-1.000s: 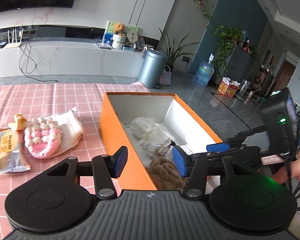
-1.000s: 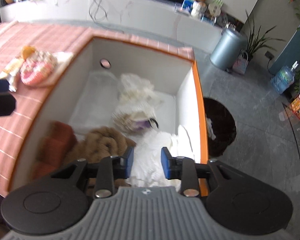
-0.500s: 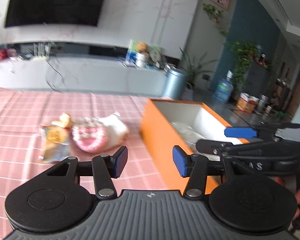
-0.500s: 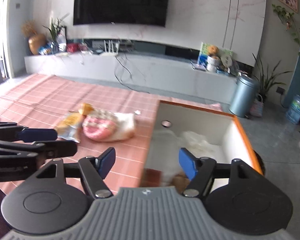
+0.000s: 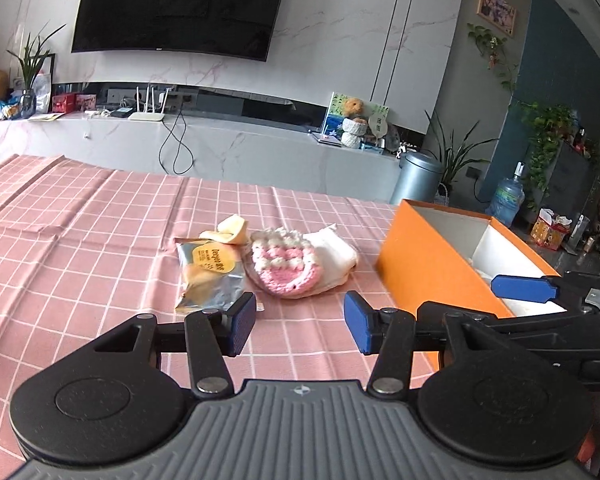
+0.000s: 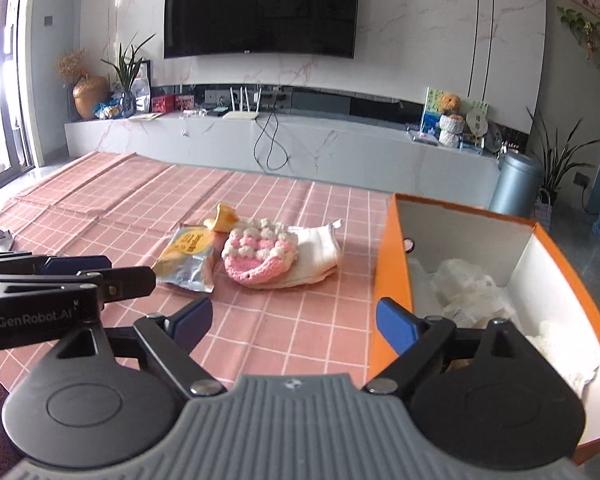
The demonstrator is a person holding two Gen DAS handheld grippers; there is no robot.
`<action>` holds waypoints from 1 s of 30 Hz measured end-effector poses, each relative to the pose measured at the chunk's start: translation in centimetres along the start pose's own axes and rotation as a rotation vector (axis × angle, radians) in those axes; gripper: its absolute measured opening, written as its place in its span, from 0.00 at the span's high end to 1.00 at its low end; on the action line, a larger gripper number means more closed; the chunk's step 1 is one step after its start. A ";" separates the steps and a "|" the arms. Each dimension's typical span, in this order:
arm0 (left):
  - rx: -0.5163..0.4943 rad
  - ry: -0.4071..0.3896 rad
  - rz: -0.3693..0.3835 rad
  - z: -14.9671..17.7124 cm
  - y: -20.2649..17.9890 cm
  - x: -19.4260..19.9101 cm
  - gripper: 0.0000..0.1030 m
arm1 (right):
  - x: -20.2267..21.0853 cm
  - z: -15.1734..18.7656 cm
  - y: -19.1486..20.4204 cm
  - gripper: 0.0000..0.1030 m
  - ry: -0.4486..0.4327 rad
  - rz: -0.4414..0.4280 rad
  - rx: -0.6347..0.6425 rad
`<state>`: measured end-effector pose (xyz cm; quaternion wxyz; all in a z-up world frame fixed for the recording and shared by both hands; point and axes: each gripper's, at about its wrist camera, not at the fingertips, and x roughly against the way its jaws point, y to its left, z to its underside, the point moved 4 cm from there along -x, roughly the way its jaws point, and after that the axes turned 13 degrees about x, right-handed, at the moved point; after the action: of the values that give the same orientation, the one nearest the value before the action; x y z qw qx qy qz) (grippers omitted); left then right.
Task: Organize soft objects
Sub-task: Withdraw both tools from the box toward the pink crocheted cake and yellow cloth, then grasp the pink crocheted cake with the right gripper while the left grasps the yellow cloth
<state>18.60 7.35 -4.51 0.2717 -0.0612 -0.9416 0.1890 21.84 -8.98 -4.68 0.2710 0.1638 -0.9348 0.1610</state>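
Observation:
A pink and white crocheted pouch point(image 5: 285, 263) point(image 6: 259, 255) lies on a folded white cloth point(image 5: 332, 257) point(image 6: 316, 250) in the middle of the pink checked tablecloth point(image 5: 80, 220). A foil snack packet point(image 5: 210, 276) point(image 6: 188, 258) and a small yellow piece point(image 5: 230, 230) point(image 6: 223, 218) lie just left of it. An orange box point(image 5: 428, 264) point(image 6: 394, 264) stands to the right and holds white soft items point(image 6: 468, 288). My left gripper point(image 5: 300, 322) is open and empty, just short of the pouch. My right gripper point(image 6: 294, 320) is open wide and empty, by the box's near left wall.
The left gripper's body point(image 6: 52, 292) shows at the left of the right wrist view, and the right gripper's fingers point(image 5: 528, 288) show at the right of the left wrist view. A TV wall, a long counter and a metal bin point(image 5: 416, 178) stand beyond the table.
Both grippers have pulled back and up out of the box and turned left toward the pile on the table. The right gripper has opened wide. The soft items stay in the box.

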 end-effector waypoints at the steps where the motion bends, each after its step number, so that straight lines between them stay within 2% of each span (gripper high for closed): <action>1: 0.004 0.003 -0.002 0.0 0.3 -0.2 0.44 | -0.5 0.0 0.0 0.15 0.011 -0.007 -0.011; 12: 0.059 0.066 0.000 -0.2 4.5 -3.7 0.44 | -7.2 -1.0 0.5 0.15 0.098 -0.007 -0.005; 20: 0.073 0.084 -0.040 -2.6 6.7 -7.4 0.44 | -12.4 -3.1 0.5 0.15 0.105 0.019 -0.117; 23: 0.107 0.098 -0.023 -3.9 7.4 -8.7 0.44 | -14.7 -4.0 1.0 0.15 0.123 0.029 -0.116; 25: 0.153 0.112 -0.010 -4.9 7.8 -9.7 0.40 | -15.7 -4.5 1.2 0.15 0.120 0.032 -0.117; 30: 0.185 0.135 -0.012 -6.8 7.7 -13.1 0.32 | -18.7 -5.9 1.1 0.15 0.135 0.034 -0.138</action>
<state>33.39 13.80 -8.58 0.3400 -0.0428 -0.9001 0.2690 39.04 -1.61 -10.62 0.3413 0.1175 -0.9259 0.1114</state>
